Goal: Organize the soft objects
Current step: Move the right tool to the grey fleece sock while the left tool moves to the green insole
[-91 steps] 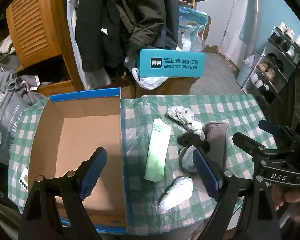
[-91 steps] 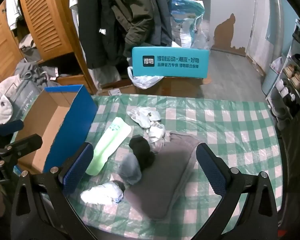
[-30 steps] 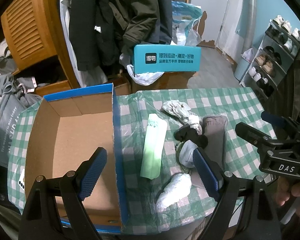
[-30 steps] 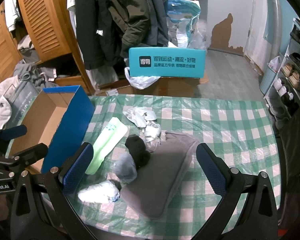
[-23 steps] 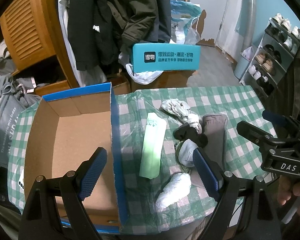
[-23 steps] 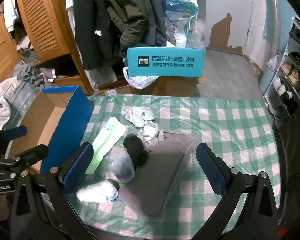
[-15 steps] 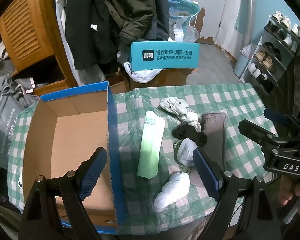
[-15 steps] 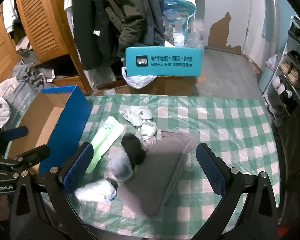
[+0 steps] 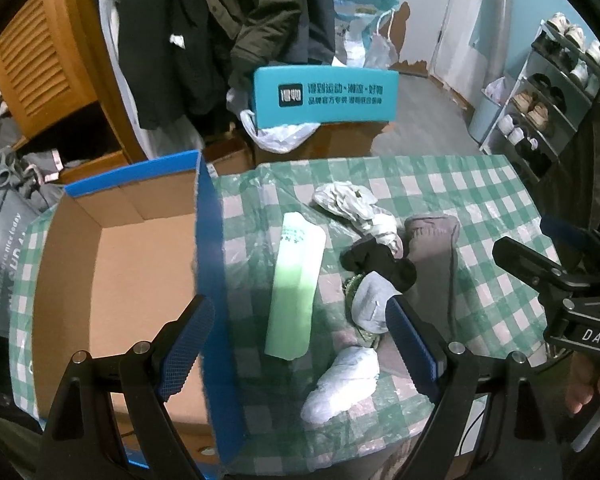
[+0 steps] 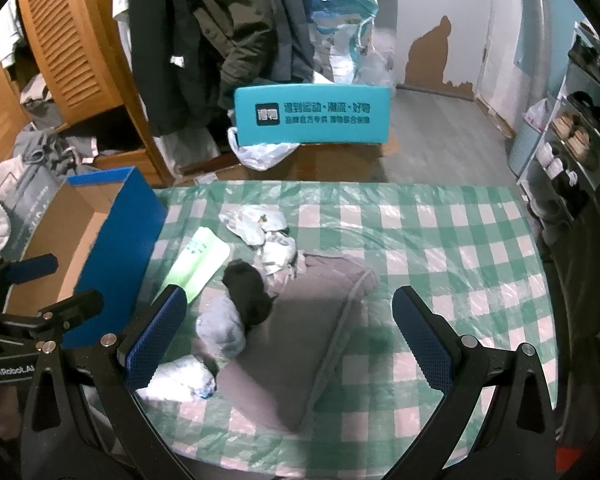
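Both tongs spread wide and empty: left tongs [image 9: 300,344] hover over the green pouch [image 9: 297,288] beside the box [image 9: 210,248]; right tongs [image 10: 288,336] above the grey cushion [image 10: 300,340].

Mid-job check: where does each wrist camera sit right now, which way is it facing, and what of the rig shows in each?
Left wrist: on the left gripper, above the table's near left, facing the open cardboard box and green pack; jaws open, right gripper and a hand at right edge.
Right wrist: on the right gripper, above the near edge, facing the grey cushion; jaws open, left gripper at left edge.
Shared: box, pack, black sock, cushion, teal box.
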A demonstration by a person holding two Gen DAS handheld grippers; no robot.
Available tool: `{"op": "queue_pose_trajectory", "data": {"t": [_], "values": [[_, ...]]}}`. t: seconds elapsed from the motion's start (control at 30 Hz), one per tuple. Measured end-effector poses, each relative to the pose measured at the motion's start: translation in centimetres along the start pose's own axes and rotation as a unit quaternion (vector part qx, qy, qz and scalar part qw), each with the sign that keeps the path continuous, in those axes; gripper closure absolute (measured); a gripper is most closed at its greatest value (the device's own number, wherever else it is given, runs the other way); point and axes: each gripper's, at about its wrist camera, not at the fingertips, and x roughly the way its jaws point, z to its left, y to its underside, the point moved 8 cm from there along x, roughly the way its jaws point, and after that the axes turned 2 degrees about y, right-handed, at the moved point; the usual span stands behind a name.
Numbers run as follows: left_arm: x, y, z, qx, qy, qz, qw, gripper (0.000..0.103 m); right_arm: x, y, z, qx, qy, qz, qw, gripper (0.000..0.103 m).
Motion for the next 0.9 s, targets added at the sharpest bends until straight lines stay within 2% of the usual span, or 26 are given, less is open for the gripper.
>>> {"op": "queue_pose_trajectory", "data": {"t": [0.33, 0.53, 0.9], "values": [[3.3, 0.2, -1.5, -0.004, 0.016, 0.041, 0.999, 0.014, 2.0, 1.0, -2.0, 0.02, 0.016, 0.026, 0.999, 0.002], [5.0, 0.3, -2.3, -0.006, 0.019, 0.052, 0.9984, 0.014, 3.0, 1.6, -3.3, 0.039, 0.019, 0.041, 0.998, 0.002], [8.7, 0.5, -2.3, -0.03, 0.025, 0.084, 0.9957, 0.014, 5.2, 2.6, -4.9, 0.06, 0.029, 0.065, 0.996, 0.002]]}}
